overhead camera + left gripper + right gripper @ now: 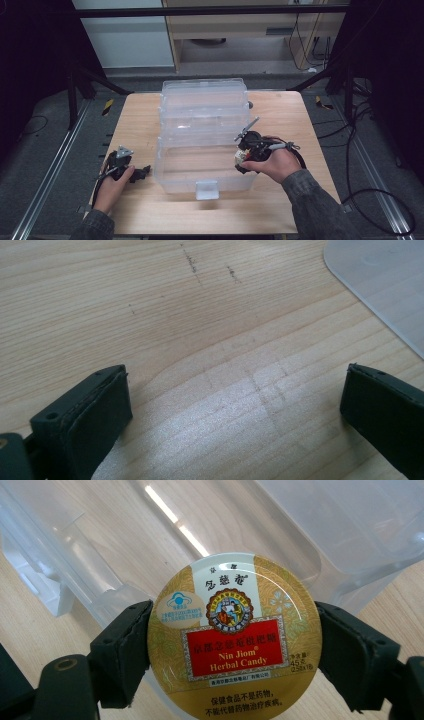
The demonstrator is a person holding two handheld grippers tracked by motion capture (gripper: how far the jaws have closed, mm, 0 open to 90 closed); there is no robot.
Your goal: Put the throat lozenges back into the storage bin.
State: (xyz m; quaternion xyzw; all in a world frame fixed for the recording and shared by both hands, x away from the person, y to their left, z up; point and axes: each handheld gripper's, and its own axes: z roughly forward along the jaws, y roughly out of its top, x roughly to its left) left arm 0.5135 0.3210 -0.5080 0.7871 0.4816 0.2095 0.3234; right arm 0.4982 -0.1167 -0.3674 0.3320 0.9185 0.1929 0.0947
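Note:
A round gold candy tin [232,637] with a red "Nin Jiom Herbal Candy" label sits clamped between the two black jaws of my right gripper [232,652]. In the high view my right gripper [242,155] holds the tin over the right front corner of an open clear plastic storage box [200,170]. My left gripper [142,172] rests on the wooden table [280,115] to the left of the box, and its jaws [235,415] stand wide apart over bare wood with nothing between them.
The box's clear lid [205,102] stands raised behind the box, taking up the table's middle. A white latch [207,189] hangs at the box's front. A corner of the clear box [385,280] lies ahead of the left gripper. Floor rails and cables surround the table.

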